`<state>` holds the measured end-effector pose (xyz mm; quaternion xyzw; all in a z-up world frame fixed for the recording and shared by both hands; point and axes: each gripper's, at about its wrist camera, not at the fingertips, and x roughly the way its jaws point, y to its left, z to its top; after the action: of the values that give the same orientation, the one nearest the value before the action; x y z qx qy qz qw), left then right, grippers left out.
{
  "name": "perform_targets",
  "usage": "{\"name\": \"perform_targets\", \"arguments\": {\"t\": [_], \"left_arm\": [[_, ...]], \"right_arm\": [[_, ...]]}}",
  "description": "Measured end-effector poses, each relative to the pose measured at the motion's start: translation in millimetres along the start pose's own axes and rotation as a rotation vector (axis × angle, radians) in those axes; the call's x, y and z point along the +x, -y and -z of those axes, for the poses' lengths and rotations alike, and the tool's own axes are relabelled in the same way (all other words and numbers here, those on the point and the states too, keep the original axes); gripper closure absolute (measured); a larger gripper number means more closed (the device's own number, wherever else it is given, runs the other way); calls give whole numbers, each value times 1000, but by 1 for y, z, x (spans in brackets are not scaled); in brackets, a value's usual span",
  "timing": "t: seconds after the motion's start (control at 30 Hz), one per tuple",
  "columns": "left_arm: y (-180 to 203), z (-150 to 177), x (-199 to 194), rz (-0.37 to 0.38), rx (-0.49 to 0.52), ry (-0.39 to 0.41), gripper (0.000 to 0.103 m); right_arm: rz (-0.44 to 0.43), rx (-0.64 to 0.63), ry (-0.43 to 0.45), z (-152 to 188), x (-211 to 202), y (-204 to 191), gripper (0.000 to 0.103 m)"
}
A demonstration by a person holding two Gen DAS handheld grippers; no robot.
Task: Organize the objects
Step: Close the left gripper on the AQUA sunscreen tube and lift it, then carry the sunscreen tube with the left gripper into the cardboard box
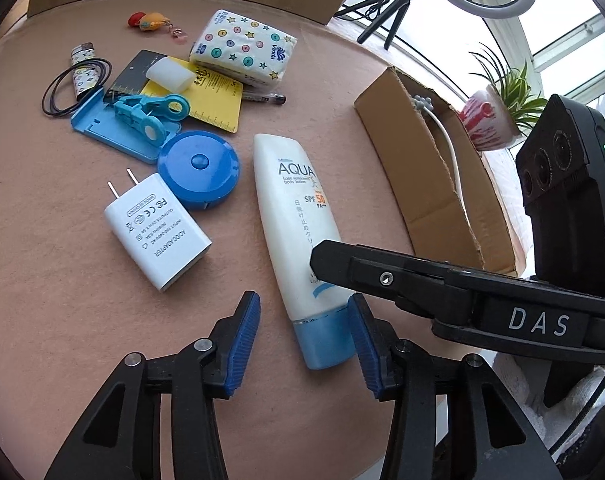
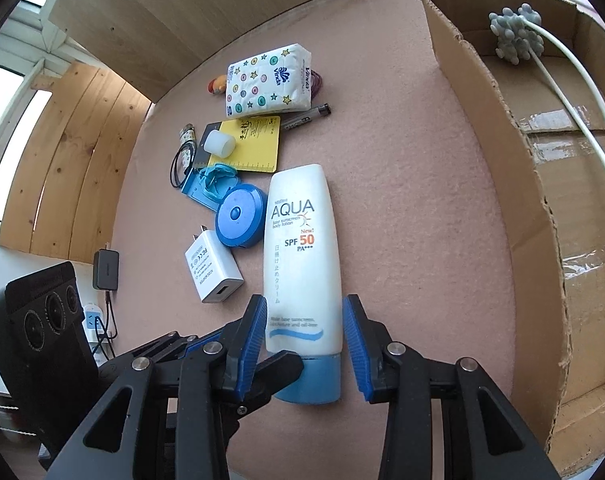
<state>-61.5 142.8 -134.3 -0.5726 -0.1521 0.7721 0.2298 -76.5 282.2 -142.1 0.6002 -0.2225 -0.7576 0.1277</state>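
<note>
Straddling the sunscreen tube (image 2: 302,256) low on its body, the right claw (image 2: 304,332) stands open, pads either side, gripping nothing. The left claw (image 1: 304,340) is likewise open and empty, one pad apparently touching the tube's blue cap. Risk: closing near the cap end could pivot the tube against the charger (image 2: 214,276) lying near it. Count: one tube, one charger, one tape measure (image 2: 240,220), one tissue pack (image 2: 270,80), one cardboard box (image 2: 542,216) nearby on the surface (image 2: 402,160).
</note>
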Motion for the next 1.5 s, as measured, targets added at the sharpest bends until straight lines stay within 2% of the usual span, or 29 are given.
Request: {"name": "perform_targets", "arguments": {"t": [0.2, 0.47, 0.87, 1.2, 1.5], "left_arm": [[3, -1, 4, 9, 14, -11, 54], [0, 1, 5, 24, 2, -22, 55], [7, 6, -19, 29, -6, 23, 57], [55, -24, -36, 48, 62, 113, 58], [116, -43, -17, 113, 137, 132, 58]], "right_arm": [[-29, 18, -11, -5, 11, 3, 63], [-53, 18, -7, -1, 13, 4, 63], [-75, 3, 30, 3, -7, 1, 64], [-72, -23, 136, -6, -60, -2, 64], [-24, 3, 222, -9, -110, 30, 64]]}}
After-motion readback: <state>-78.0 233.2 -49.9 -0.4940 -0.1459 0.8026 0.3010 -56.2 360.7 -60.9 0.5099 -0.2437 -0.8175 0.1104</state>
